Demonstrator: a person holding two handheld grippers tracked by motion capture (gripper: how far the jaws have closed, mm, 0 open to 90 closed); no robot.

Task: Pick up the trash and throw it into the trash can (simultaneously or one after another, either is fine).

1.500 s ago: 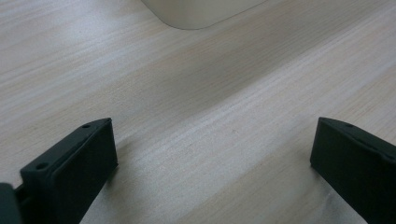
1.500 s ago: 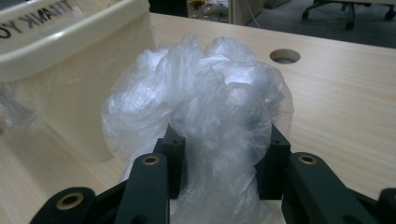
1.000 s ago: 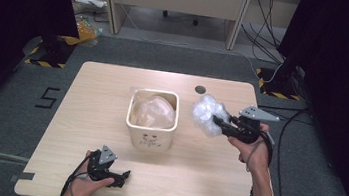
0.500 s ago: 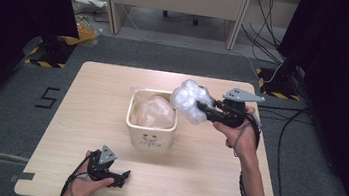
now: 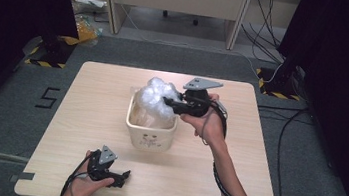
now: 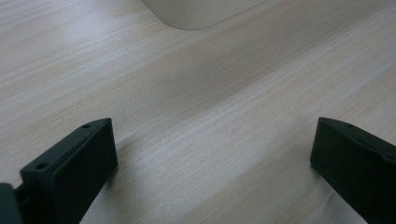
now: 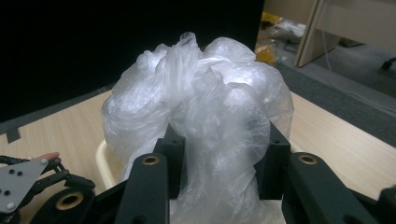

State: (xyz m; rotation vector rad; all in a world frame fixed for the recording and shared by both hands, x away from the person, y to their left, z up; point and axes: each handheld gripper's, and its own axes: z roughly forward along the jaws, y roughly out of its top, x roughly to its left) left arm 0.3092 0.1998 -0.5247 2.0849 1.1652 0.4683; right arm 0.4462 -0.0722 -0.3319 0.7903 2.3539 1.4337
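Wooden table (image 5: 85,112) with a cream bin (image 5: 151,134) near its middle, crumpled plastic already inside it. Right gripper (image 5: 168,101) hangs over the bin's far right rim, jaws pinched on a wad of clear plastic bag (image 5: 155,97); the wad bulges out past the jaw tips, above the bin opening, off the table. Left gripper (image 5: 125,176) lies low at the near left table edge, jaws spread wide and empty, bin corner ahead of it.
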